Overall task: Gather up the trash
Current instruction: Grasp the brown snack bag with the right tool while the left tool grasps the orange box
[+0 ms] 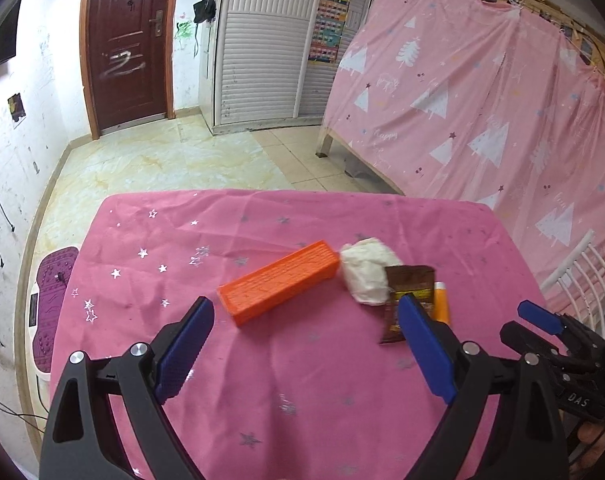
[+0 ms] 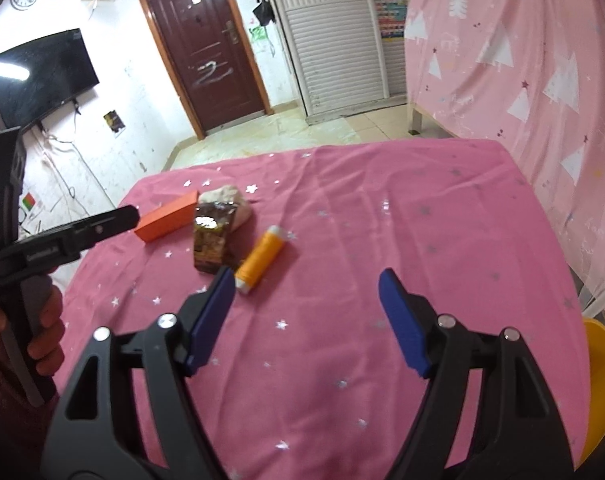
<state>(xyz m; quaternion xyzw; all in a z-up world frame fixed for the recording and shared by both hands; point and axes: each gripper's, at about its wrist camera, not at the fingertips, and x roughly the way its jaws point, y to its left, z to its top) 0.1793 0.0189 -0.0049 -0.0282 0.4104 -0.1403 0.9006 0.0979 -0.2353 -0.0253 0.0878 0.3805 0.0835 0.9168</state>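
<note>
A table under a pink starred cloth (image 1: 302, 380) (image 2: 382, 220) holds a long orange box (image 1: 278, 282) (image 2: 167, 221). A crumpled white tissue (image 1: 366, 276) (image 2: 226, 194), a brown snack wrapper (image 1: 408, 288) (image 2: 213, 240) and an orange thread spool (image 1: 441, 304) (image 2: 260, 258) lie beside it. My left gripper (image 1: 305, 304) hangs open just short of the box, its right pad in front of the wrapper. My right gripper (image 2: 306, 273) is open over bare cloth, with the spool near its left pad. Nothing is between either pair of jaws.
A pink tree-print curtain (image 1: 482, 100) hangs over a wooden frame right of the table. A white railed chair (image 1: 574, 272) and a yellow seat (image 2: 600, 380) stand at the right edge. A purple mat (image 1: 48, 300) lies on the floor to the left.
</note>
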